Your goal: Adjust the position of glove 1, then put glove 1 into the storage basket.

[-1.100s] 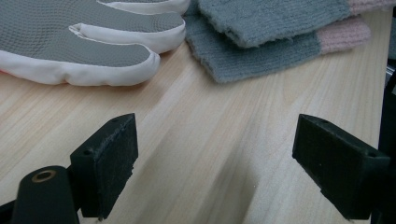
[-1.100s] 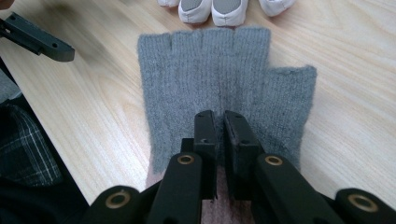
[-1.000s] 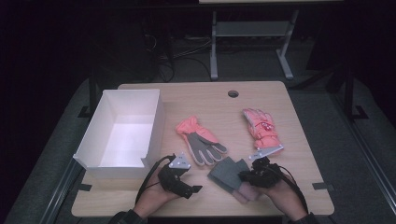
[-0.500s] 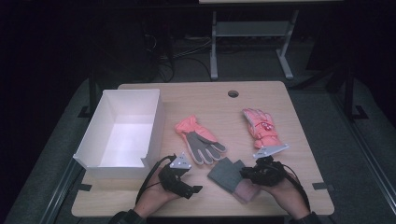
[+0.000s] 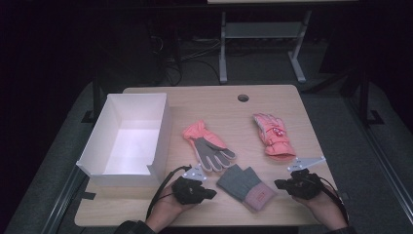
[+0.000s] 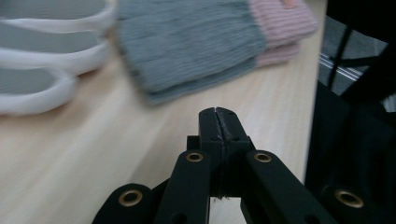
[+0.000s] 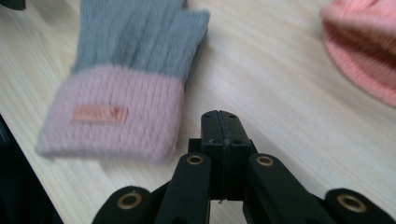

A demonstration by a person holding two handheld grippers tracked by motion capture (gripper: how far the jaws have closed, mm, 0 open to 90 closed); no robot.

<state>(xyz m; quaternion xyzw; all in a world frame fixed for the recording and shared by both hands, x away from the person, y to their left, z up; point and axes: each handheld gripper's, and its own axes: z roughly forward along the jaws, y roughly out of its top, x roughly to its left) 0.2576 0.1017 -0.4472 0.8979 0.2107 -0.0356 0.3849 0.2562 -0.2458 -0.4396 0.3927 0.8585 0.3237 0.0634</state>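
Note:
A grey knit glove with a pink cuff (image 5: 246,186) lies flat near the table's front edge, between my two grippers. My left gripper (image 5: 212,192) is just left of it; its jaws have just been closing and now meet with nothing between them (image 6: 218,114), short of the grey glove (image 6: 196,42). My right gripper (image 5: 278,184) is just right of the cuff. Its jaws have also just been closing and are shut on nothing (image 7: 221,116), a little off the pink cuff (image 7: 112,116).
A coral glove with a grey palm (image 5: 208,146) lies mid-table, its fingers near my left gripper. A pink padded glove (image 5: 272,136) lies to the right, behind my right gripper. An open white box (image 5: 160,136) stands at the left. The wooden table (image 5: 214,97) has a cable hole at the back.
My right hand has moved to the right, off the grey glove's cuff, and the glove now lies free between the grippers. My left hand has hardly shifted.

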